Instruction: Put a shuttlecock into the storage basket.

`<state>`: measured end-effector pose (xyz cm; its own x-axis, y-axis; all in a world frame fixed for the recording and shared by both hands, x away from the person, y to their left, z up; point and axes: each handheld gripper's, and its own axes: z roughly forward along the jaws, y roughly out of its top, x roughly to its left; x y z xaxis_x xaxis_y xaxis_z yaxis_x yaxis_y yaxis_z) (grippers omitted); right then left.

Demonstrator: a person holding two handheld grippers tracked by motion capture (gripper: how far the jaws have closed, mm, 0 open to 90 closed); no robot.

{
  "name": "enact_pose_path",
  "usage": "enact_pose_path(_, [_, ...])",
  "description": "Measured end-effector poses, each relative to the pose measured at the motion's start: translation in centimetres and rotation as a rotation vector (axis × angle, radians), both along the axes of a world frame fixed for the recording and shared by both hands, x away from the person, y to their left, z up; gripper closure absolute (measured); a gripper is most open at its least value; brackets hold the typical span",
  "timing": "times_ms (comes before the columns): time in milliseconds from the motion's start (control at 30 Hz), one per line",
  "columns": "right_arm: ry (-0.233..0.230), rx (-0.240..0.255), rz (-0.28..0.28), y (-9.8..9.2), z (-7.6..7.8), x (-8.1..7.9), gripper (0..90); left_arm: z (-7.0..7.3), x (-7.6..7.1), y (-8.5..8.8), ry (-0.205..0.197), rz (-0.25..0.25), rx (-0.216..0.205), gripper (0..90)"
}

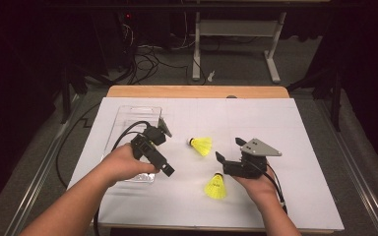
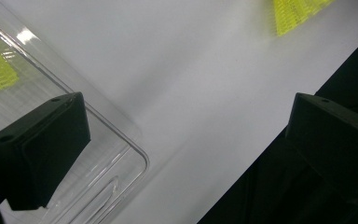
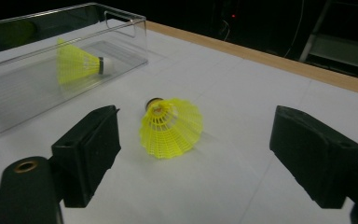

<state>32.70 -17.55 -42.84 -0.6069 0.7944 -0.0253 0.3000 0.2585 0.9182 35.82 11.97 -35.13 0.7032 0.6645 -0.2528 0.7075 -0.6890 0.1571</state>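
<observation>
The right gripper (image 1: pixel 226 161) stands with its jaws well apart and nothing between them, aimed left across the white sheet at the far shuttlecock (image 3: pixel 170 126), which lies on its side near the middle of the table (image 1: pixel 256 103) with its cork tip pointing left and its skirt flaring toward the jaws. A second yellow shuttlecock (image 1: pixel 216 186) sits just beside that gripper on the near side, upright on its skirt. Over on the left, the left gripper (image 1: pixel 166 169) is also wide open and empty, hovering at the near corner of the clear plastic box (image 1: pixel 128 118), where a third shuttlecock (image 3: pixel 78 64) already lies. These birdies look featherlight, and the mesh skirt is springy and easily crushed; I'd say the cork end, or the skirt close to it, gives the firmer purchase, with a gentle squeeze so it doesn't pop free.
</observation>
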Motion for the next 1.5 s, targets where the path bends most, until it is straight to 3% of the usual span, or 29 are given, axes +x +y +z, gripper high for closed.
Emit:
enact_pose_path(233, [0.039, -0.012, 0.043, 1.8, -0.1, 2.0, 35.8, 0.0, 0.1, 0.2, 0.002, -0.002, -0.001, 0.7])
enact_pose_path(500, [0.089, -0.036, 0.098, 3.3, -1.1, 3.1, 51.4, -0.1, 0.1, 0.8, 0.003, 0.008, -0.006, 0.7])
enact_pose_path(900, [0.179, -0.067, 0.127, 4.9, -2.5, 4.5, 58.3, -0.4, 0.1, 1.9, 0.008, 0.024, -0.014, 0.7])
enact_pose_path(1233, [0.218, -0.094, 0.152, 5.5, -3.0, 5.3, 64.7, -0.5, 0.2, 2.3, 0.010, 0.030, -0.017, 0.7])
enact_pose_path(1500, [0.223, -0.116, 0.163, 6.0, -3.2, 5.7, 71.4, -0.5, 0.2, 2.5, 0.010, 0.029, -0.018, 0.8])
